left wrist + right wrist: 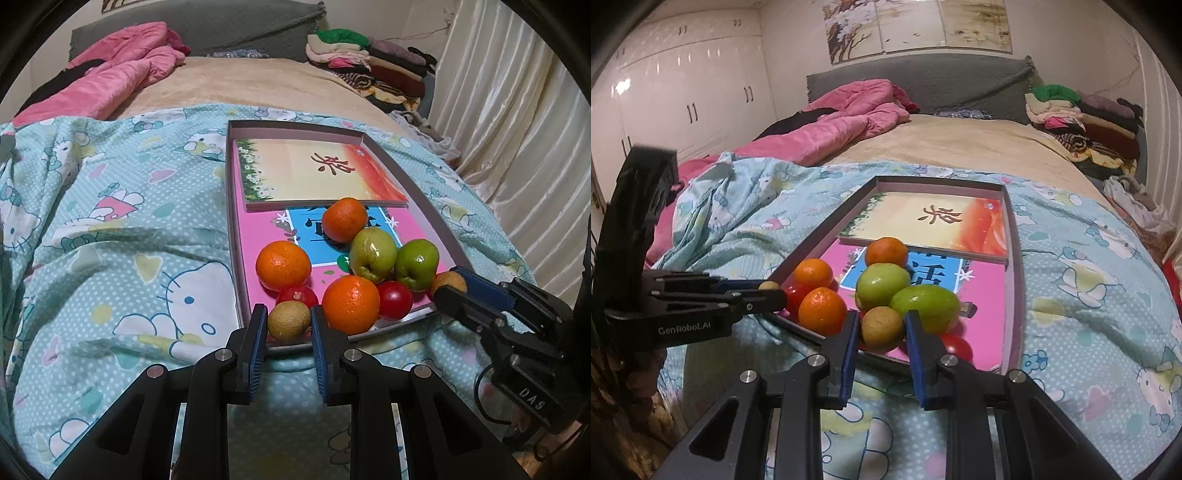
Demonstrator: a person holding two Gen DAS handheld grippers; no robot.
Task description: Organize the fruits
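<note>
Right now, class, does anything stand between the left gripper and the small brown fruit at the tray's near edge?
Nothing visible does. The small brown fruit already sits between the fingers of the left gripper. An orange crowds its right side; a red fruit lies just behind.

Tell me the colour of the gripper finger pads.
Blue pads, clearest in the left wrist view.

You are in a bedroom of a home. The work surface is a bed [979,147] with a grey headboard [923,81], and a cartoon-cat duvet [110,258] covers its near end. A pink quilt [842,125] lies crumpled toward the head, and folded clothes [1082,122] are stacked at the far right corner. You also see white wardrobe doors [683,92], a curtain [509,110] and wall paintings [916,26].
</note>
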